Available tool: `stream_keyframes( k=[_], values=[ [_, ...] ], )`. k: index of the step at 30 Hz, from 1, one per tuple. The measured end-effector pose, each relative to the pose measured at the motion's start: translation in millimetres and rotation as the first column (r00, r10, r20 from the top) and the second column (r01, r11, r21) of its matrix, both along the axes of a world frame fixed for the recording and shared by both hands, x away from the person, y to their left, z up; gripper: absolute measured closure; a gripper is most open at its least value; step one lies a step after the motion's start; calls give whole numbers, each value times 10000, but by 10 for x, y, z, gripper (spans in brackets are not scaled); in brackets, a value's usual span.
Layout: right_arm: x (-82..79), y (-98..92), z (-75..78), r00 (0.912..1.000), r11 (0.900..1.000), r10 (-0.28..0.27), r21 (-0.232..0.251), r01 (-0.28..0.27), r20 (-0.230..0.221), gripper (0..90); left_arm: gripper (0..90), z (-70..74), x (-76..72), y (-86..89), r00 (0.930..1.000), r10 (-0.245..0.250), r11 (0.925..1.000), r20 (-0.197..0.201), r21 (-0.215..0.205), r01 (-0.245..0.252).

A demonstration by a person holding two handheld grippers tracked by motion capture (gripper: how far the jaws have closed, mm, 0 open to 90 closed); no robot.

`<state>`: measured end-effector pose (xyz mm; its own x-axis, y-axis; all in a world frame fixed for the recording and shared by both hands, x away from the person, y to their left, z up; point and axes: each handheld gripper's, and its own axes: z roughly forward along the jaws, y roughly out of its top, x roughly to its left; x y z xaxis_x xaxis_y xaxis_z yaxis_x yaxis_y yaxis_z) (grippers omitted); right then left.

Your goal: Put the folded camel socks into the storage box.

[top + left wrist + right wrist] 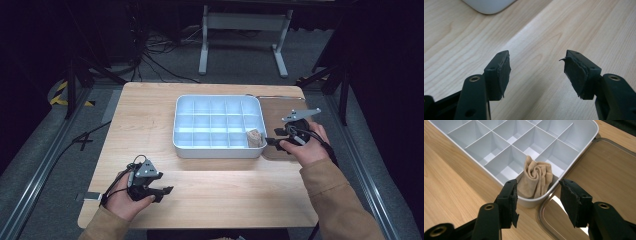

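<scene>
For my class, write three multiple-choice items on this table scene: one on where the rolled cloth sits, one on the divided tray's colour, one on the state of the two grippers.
1. Where is the rolled beige cloth?
A. In a corner compartment of the tray, nearest the right gripper
B. On the bare wood beside the left gripper
C. On the clear lid

2. What colour is the divided tray?
A. Black
B. White
C. Red

3. How do the left gripper and right gripper stand?
A. Both shut on the cloth
B. Left shut, right open
C. Both open and holding nothing

Key: 1 A, the right gripper view shows the cloth standing in the tray's corner cell beside the clear lid. 2 B, its walls and dividers are white. 3 C, each gripper's fingers stand apart with nothing between them.
</scene>
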<state>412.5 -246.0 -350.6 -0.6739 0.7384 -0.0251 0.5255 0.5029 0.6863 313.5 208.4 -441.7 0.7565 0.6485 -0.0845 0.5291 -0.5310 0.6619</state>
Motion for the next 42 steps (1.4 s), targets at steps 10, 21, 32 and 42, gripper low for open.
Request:
stream_keyframes(
  k=[10, 21, 32, 42],
  values=[
    [-218, -339, -23, 9984, 9983, -363, 467, 343, 425, 465, 384, 4, 23, 71, 9981, 613, 9981, -90, 114, -612],
    [-449, -680, -236, 9943, 9925, -982, 776, 948, 407, 446, 395, -14, 62, 37, 9956, 857, 9961, -375, 226, -849],
    [-636, -803, -548, 9963, 9943, -855, 643, 855, -25, 408, 396, -39, 82, 31, 9950, 890, 9958, -445, 232, -881],
    [-705, -864, -932, 9951, 9925, -968, 735, 978, -179, 401, 397, -54, 86, 39, 9948, 907, 9953, -463, 385, -889]
  ],
)
